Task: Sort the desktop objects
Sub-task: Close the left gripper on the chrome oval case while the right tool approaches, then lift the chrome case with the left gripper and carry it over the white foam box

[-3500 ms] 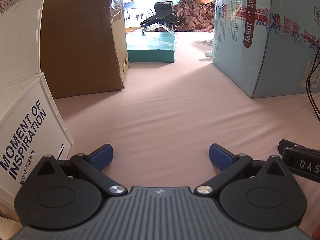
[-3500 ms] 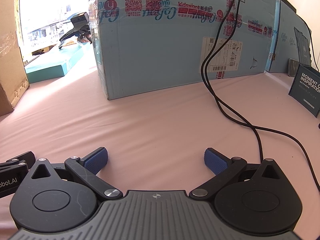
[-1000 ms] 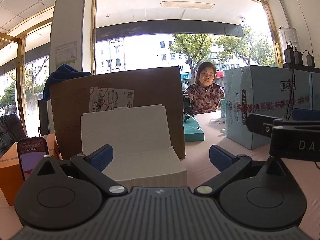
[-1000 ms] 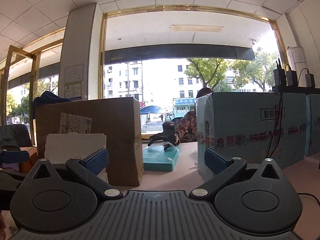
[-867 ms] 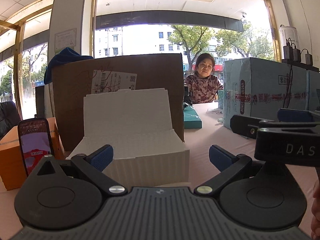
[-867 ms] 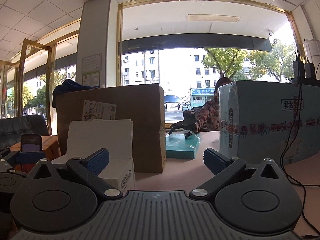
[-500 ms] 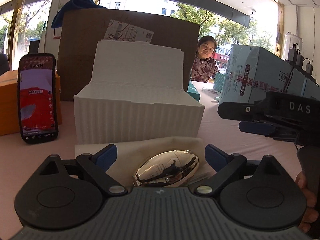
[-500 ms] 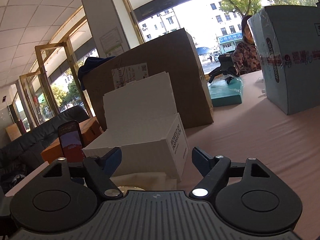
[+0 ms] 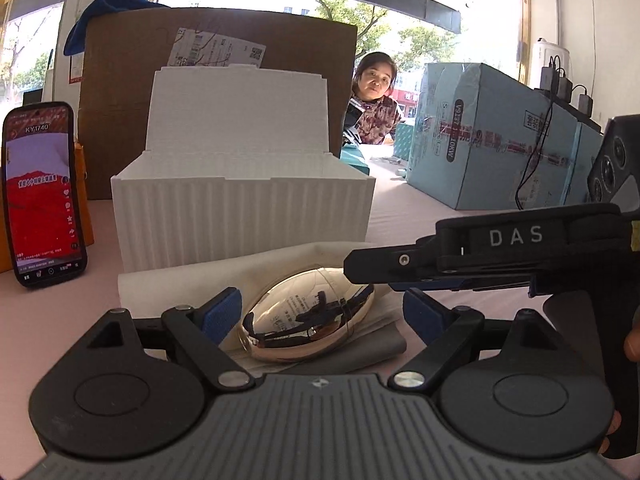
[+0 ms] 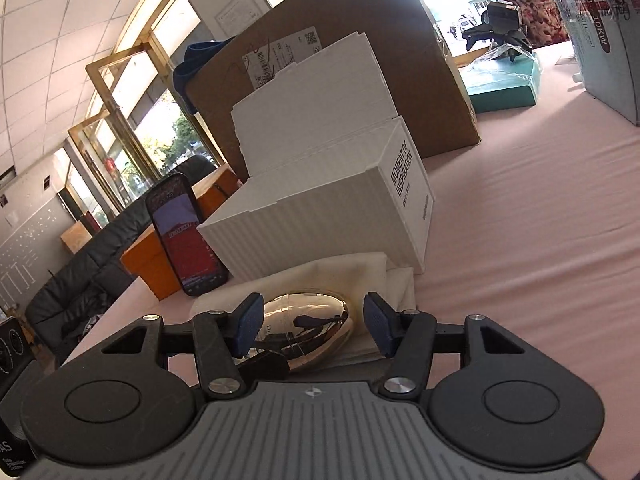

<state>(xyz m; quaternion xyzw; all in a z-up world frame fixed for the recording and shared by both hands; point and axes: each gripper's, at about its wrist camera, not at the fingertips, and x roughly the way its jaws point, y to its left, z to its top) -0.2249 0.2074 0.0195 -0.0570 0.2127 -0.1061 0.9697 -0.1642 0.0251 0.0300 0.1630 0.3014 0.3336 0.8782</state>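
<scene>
A shiny gold egg-shaped case (image 9: 308, 316) lies on a folded cream cloth (image 9: 192, 284) in front of an open white ribbed box (image 9: 240, 212). My left gripper (image 9: 322, 316) is open, its blue pads on either side of the case, not touching. My right gripper (image 10: 314, 326) is open too and straddles the same case (image 10: 312, 328) from the right side; it shows in the left wrist view (image 9: 480, 252) reaching in over the case. The white box (image 10: 332, 192) has its lid up.
A phone (image 9: 42, 196) with a red screen leans against an orange box (image 10: 160, 268) at the left. A brown carton (image 9: 220, 40) stands behind the white box, light-blue cartons (image 9: 492, 148) at the right with a black cable. A person sits at the far end.
Both grippers swung down from a raised view onto the table. They came in low around the gold case, which now lies between both pairs of pads.
</scene>
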